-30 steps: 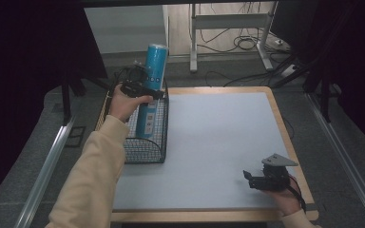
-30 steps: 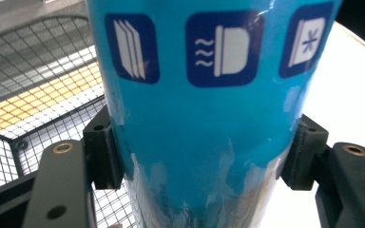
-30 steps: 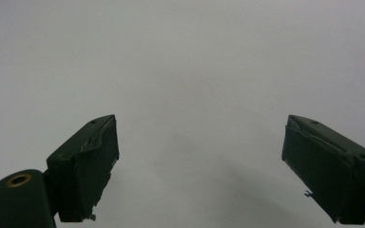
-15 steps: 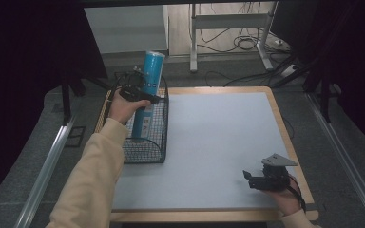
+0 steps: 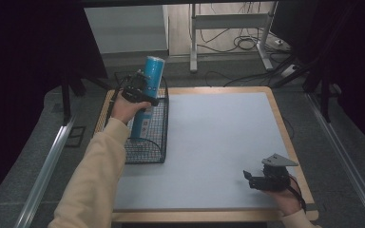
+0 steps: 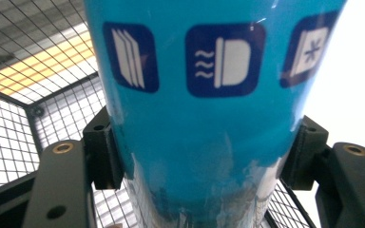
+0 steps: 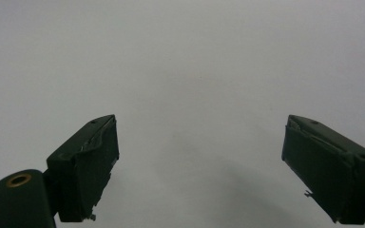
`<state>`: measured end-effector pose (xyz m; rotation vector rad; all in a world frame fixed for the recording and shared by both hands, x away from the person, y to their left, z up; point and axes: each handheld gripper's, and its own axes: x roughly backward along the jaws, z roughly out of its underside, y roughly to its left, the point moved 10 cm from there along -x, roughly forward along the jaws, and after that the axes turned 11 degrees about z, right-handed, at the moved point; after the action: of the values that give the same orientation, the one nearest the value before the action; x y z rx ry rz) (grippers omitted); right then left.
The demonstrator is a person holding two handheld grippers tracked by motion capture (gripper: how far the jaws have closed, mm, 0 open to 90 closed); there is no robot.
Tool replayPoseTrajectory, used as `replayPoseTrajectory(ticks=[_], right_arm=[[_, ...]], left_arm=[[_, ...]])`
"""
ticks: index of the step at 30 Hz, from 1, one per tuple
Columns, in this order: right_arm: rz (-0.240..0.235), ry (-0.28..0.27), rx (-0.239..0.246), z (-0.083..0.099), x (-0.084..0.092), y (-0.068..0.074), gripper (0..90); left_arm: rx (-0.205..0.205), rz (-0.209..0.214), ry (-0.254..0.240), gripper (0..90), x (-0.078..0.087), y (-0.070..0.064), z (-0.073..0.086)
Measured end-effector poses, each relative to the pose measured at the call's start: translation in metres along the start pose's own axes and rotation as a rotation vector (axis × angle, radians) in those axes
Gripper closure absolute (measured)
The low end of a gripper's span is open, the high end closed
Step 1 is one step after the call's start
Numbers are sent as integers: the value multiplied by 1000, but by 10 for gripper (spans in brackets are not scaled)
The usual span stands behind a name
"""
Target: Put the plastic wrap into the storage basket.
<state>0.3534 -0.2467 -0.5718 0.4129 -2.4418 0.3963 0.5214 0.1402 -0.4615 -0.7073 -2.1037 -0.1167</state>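
One can (image 5: 147,90) (gripped) inside basket (image 5: 145,154) rim.

A glossy, smooth blue can (image 6: 204,118) stands in a black wire-mesh basket (image 5: 147,142), probably metal. Beside the basket, the table (image 5: 218,142) has a matt pale top with a wooden rim.

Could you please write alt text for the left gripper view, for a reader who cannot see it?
The left gripper is clamped on a blue can with three dark blue icons, one black jaw on each side. A black wire basket lies behind and below the can.
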Motion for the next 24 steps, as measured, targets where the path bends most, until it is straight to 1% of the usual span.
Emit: replayPoseTrajectory(ticks=[4, 6, 8, 11, 14, 16, 18, 22, 24], right_arm=[[2, 3, -4, 0, 0, -1, 120], [4, 3, -1, 0, 0, -1, 120], [5, 2, -2, 0, 0, 0, 120], [7, 4, -3, 1, 0, -1, 120], [9, 4, -5, 1, 0, -2, 120], [10, 4, -7, 1, 0, -3, 120], [11, 6, -7, 2, 0, -3, 120], [11, 6, -8, 2, 0, -3, 120], [12, 6, -8, 2, -1, -3, 120]], left_arm=[[4, -3, 14, 320, -4, 3, 0], [6, -8, 25, 320, -9, 6, 0], [11, -12, 44, 320, -14, 8, 0], [7, -16, 70, 320, -20, 10, -2], [13, -8, 79, 320, -25, 12, -4], [12, -12, 89, 320, -29, 14, -4], [15, -13, 87, 320, -32, 16, -5], [14, -19, 99, 319, -35, 19, -6], [17, -18, 111, 320, -38, 20, -7]])
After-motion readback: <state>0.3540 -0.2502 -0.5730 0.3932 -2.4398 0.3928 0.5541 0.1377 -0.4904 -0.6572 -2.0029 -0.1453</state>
